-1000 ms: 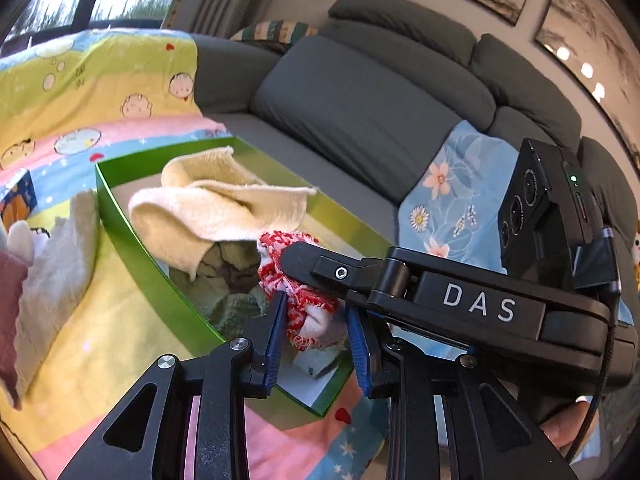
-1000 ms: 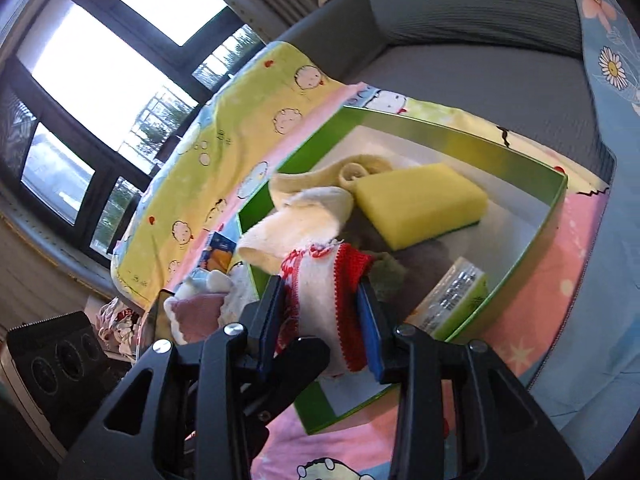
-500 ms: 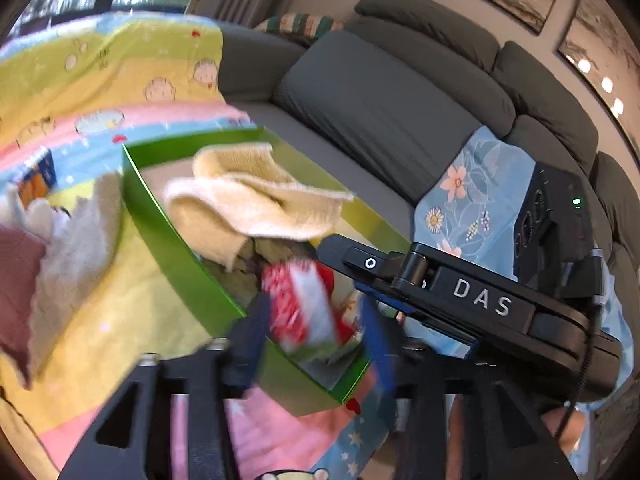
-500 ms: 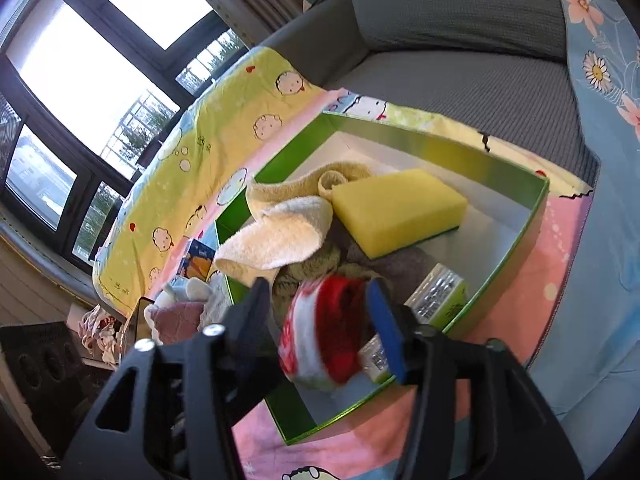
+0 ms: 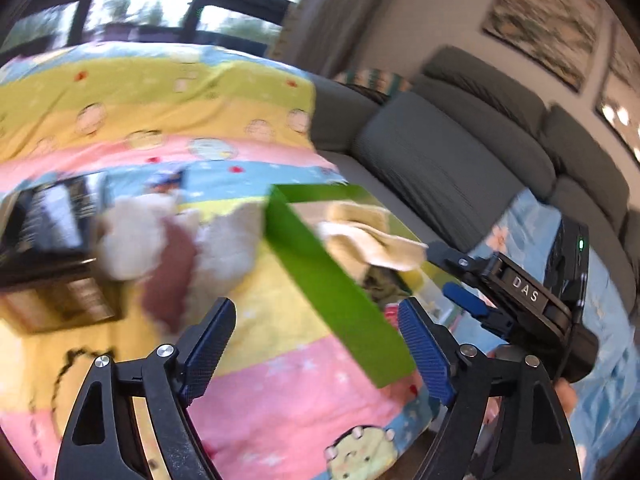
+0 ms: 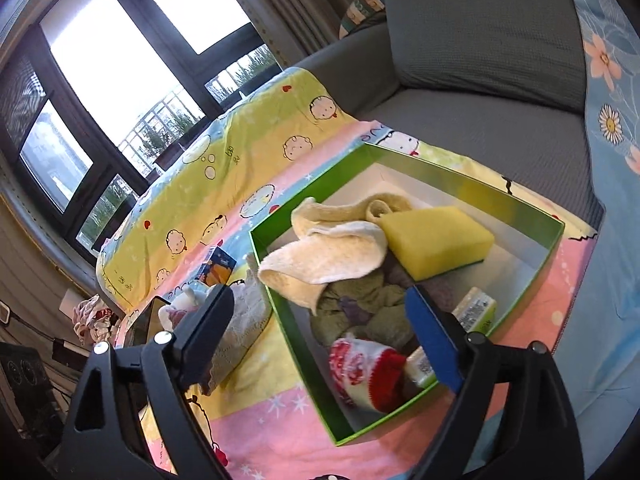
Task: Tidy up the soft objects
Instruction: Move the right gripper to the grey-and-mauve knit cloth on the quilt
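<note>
The red-and-white knitted piece (image 6: 366, 372), pinched between both sets of tongs a second ago, now lies loose in the near corner of the green box (image 6: 296, 344) at the lower centre of the right wrist view, and the left view has swung away toward the left of the scene. Both sets of tongs have just been opening: the left tongs (image 5: 316, 350) stand wide with nothing between their pads, only the box wall seen beyond them, and the right tongs (image 6: 320, 332) gape equally wide above the box, holding nothing. Inside the box sit a cream towel (image 6: 324, 256), a yellow sponge (image 6: 436, 240), a crumpled olive cloth (image 6: 360, 308) and small packets, so most of the sorting looks done. What seems left is the soft pile outside, a white plush toy (image 5: 132, 240) with a maroon part, blurred at the middle left of the left view, resting on the cartoon-print blanket (image 5: 160, 120) beside the box. Both tongs tilt downward; the left one appears aimed toward that plush, the right one poised over the box's near corner.
</note>
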`<action>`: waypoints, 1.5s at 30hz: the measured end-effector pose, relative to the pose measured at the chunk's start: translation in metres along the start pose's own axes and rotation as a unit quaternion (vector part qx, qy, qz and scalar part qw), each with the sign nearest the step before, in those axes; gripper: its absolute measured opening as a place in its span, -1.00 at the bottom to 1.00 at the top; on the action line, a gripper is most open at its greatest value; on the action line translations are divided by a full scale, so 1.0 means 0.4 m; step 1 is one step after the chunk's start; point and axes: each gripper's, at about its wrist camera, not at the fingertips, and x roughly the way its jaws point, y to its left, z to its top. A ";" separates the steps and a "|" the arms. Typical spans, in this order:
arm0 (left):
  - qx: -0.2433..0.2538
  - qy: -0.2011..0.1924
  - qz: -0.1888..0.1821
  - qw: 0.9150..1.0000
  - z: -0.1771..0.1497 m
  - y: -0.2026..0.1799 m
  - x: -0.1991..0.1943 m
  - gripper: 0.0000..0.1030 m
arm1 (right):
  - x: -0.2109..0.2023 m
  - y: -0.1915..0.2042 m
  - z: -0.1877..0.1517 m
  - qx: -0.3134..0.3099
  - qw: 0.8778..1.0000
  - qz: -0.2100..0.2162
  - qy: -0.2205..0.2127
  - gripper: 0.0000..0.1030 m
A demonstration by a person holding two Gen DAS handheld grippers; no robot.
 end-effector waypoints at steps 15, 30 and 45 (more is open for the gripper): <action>-0.122 0.002 0.176 0.977 -0.130 0.339 -0.151 0.64 | 0.059 0.144 -0.046 -0.074 0.997 0.010 0.001 0.89; -0.122 -0.043 0.239 0.962 -0.129 0.389 -0.242 0.64 | 0.120 0.216 -0.102 -0.117 0.993 -0.023 0.022 0.90; -0.143 -0.021 0.233 0.962 -0.155 0.413 -0.215 0.64 | 0.139 0.242 -0.117 -0.124 0.992 -0.023 0.026 0.90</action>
